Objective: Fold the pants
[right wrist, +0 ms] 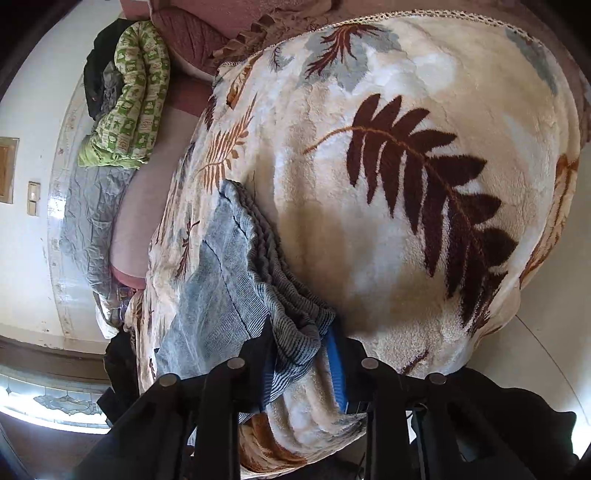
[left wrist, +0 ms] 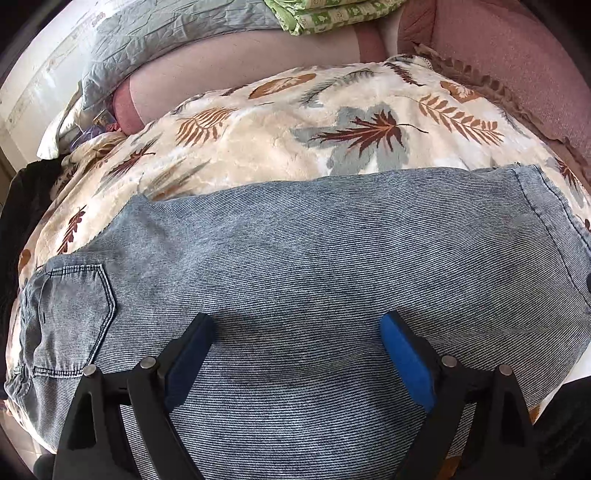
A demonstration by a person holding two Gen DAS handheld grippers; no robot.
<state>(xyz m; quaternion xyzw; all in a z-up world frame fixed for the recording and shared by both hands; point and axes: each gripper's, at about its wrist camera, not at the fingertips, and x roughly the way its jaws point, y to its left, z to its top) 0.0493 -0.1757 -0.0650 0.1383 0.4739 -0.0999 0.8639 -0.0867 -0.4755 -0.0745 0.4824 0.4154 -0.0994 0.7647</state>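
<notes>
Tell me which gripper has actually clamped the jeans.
The right gripper: its blue pads pinch a bunched edge of the jeans. The left gripper only hovers over the denim, jaws wide apart, gripping nothing.

You have the pants lying flat across the blanket, waistband and back pocket to your left, leg hems to your right. Your left gripper hangs over the middle of the legs, jaws wide, nothing between them. Your right gripper sits at the hem end, pinching the stacked hems with a fold of blanket beside them. Behind the blanket lie a quilt on the left and a folded cover further right.
</notes>
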